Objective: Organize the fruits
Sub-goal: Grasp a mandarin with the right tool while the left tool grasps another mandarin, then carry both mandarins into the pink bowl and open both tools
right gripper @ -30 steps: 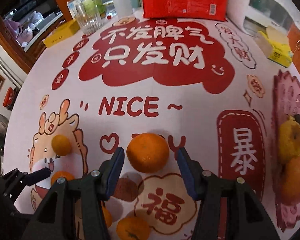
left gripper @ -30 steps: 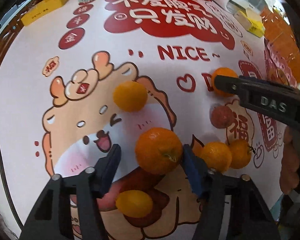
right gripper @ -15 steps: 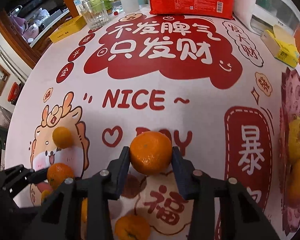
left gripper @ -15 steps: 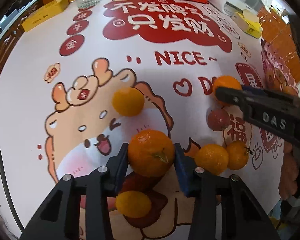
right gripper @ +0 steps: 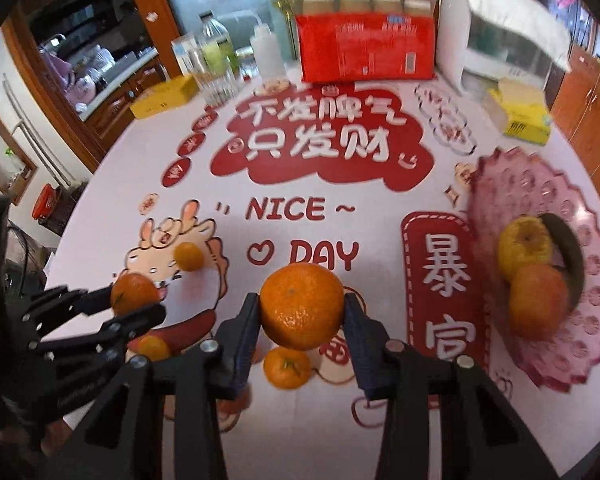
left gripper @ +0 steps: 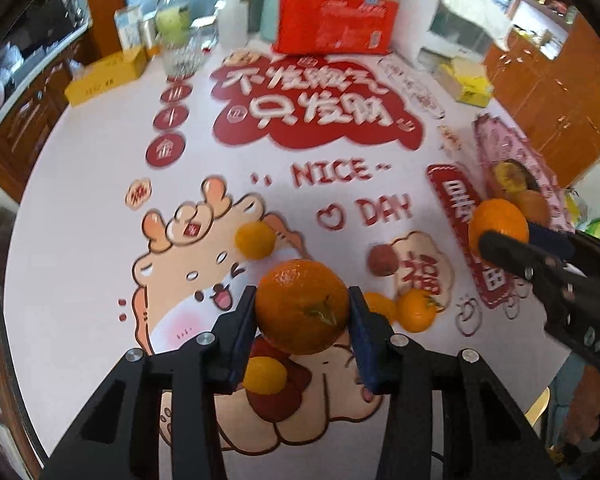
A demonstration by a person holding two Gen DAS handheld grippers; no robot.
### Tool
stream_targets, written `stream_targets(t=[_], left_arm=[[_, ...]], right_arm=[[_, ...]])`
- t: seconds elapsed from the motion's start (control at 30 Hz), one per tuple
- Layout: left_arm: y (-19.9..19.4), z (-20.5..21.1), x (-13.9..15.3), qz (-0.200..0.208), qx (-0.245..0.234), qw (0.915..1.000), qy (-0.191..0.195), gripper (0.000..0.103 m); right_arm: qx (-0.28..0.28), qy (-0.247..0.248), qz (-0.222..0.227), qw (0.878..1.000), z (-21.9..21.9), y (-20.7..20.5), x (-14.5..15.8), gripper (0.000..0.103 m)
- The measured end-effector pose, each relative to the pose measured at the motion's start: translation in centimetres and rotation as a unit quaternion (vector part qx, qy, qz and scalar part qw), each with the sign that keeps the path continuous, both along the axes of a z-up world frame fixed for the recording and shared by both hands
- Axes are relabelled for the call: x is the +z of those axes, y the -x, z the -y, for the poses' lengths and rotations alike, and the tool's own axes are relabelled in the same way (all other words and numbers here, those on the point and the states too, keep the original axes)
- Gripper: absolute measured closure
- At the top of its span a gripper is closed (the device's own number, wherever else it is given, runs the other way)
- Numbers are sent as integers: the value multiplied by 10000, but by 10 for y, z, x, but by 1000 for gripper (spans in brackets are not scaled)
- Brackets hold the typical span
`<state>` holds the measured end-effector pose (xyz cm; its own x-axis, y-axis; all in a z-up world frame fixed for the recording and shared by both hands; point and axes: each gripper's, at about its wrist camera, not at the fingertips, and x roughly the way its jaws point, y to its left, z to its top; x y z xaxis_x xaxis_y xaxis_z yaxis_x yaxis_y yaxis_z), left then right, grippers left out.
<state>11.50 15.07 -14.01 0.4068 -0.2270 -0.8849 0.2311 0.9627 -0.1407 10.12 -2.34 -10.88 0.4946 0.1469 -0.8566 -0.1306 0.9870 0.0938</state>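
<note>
A: Left side first, the edges?

B: Curved table rim (right gripper: 100,168) on the left, with a yellow box (right gripper: 165,96) and a glass (right gripper: 216,80) near the far-left edge. Plenty of bare printed tablecloth (right gripper: 300,184) through the middle, nothing standing on the "NICE DAY" lettering.

A: And the left gripper?

B: Left gripper (left gripper: 302,316) clamped on a large orange (left gripper: 302,306), both pads pressed to its sides, lifted clear of the cloth. Below and behind it: a small yellow-orange fruit (left gripper: 255,240) on the cartoon's ear, another (left gripper: 265,374) under the fingers beside a dark red fruit (left gripper: 278,404).

A: Centre?

B: Reddish round fruit (left gripper: 383,260) near the cloud motif, two small mandarins (left gripper: 416,310) touching each other just beside it. Right gripper (right gripper: 302,312) closed on a second orange (right gripper: 302,306), held above the cloth, one mandarin (right gripper: 287,367) lying underneath.

A: Far right, any container?

B: Pink scalloped plate (right gripper: 540,200) near the right edge of the table. In it a yellow fruit (right gripper: 525,250) touching an orange one (right gripper: 538,300), a dark curved object (right gripper: 568,256) behind them, too blurred to identify. Yellow tissue box (right gripper: 520,114) beyond the plate, red package (right gripper: 366,48) at the far edge.
</note>
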Motion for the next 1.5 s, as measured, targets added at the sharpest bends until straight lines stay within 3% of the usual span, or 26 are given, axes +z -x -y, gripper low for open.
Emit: stream_targets(t=[0.4,0.8,1.27,1.5], left_arm=[[35,61,63,788,-627,9949,28,61],[47,151,98,1055,-806,9911,124,61],[5,259,154,1717,-471,9840,-15,61],[-35,298,138,1533,-300,9869,-406,61]], right_arm=[[-44,246,706,9972,26,57,48,62],[-211,408,1064,9933,113,82,80,62],[-418,857,1885,9774,258,54,136,62],[-485,769,1751,9803,294,14,120,62]])
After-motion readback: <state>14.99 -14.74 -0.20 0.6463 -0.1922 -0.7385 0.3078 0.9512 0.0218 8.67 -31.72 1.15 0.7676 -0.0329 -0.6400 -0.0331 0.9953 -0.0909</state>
